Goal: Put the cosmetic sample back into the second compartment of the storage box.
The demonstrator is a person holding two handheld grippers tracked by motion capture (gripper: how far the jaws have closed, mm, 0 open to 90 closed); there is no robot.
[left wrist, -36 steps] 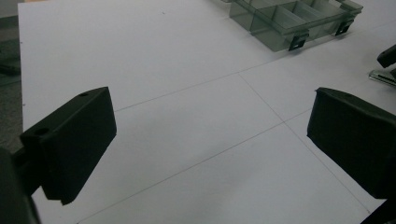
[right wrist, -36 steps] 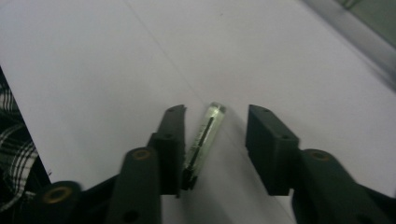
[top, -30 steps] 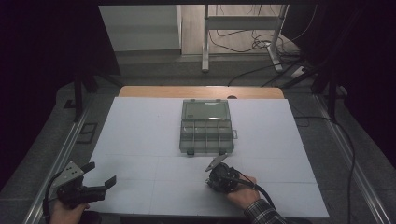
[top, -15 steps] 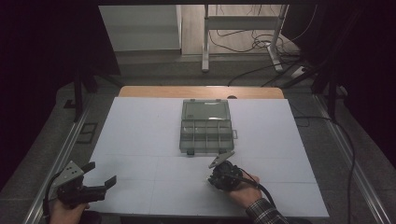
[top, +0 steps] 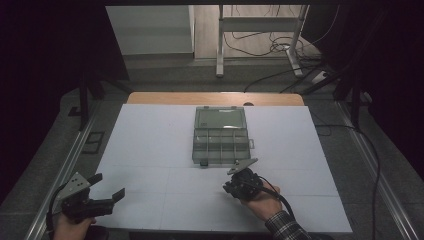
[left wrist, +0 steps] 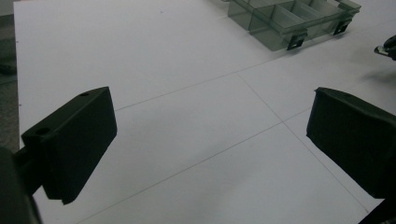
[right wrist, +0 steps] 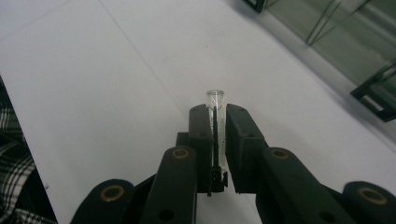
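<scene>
A clear grey plastic compartment box (top: 220, 135) lies open at the middle of the white table top, lid flat behind it. My right gripper (top: 240, 180) hovers just in front of the box's near right corner. In the right gripper view it (right wrist: 217, 116) is shut on a small clear glass tube (right wrist: 215, 98), whose open end sticks out past the jaw tips, with the box (right wrist: 345, 32) at the upper right. My left gripper (top: 107, 186) is at the table's near left corner, open and holding nothing. The left gripper view shows its jaws wide apart (left wrist: 210, 135) and the box (left wrist: 289, 18) far off.
The white table top (top: 150, 150) has thin grid lines and a wooden strip (top: 215, 98) along its far edge. Metal rails (top: 65, 165) run down both sides. Cables and a desk frame (top: 260, 30) lie on the floor beyond. A plaid sleeve (top: 285, 227) enters at the bottom.
My right gripper has crept forward and a little right toward the box, still shut on the tube. The left gripper has stayed where it was.
</scene>
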